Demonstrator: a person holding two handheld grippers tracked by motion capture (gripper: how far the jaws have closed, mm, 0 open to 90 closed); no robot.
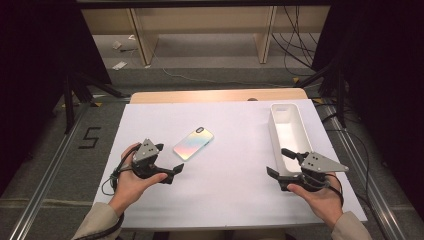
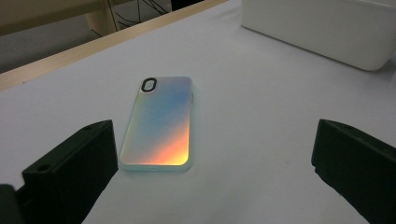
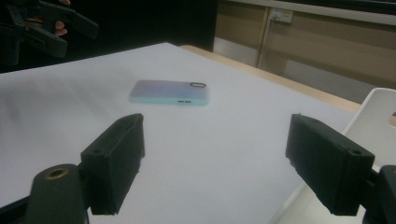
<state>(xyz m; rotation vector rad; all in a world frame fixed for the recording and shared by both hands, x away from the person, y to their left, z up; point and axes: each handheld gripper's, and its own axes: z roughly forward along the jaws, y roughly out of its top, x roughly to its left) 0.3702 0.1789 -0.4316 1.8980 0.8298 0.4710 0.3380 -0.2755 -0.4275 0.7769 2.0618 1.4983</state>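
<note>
A phone in an iridescent case (image 1: pixel 193 143) lies back up on the white sheet, left of the middle. My left gripper (image 1: pixel 170 158) rests just left of it and nearer me, open, its jaws aimed at the phone. In the left gripper view the phone (image 2: pixel 159 123) lies a little ahead of the wide-apart jaws of that gripper (image 2: pixel 212 158). My right gripper (image 1: pixel 277 161) is open beside the near end of a white bin (image 1: pixel 290 132), with nothing between its jaws. In the right gripper view the phone (image 3: pixel 169 92) lies well beyond that gripper (image 3: pixel 219 158).
The long white bin (image 2: pixel 322 28) stands at the right of the sheet (image 1: pixel 225 185), its rim (image 3: pixel 373 116) close to my right jaw. A wooden table edge (image 1: pixel 215 95) runs along the back. Metal rails flank the table.
</note>
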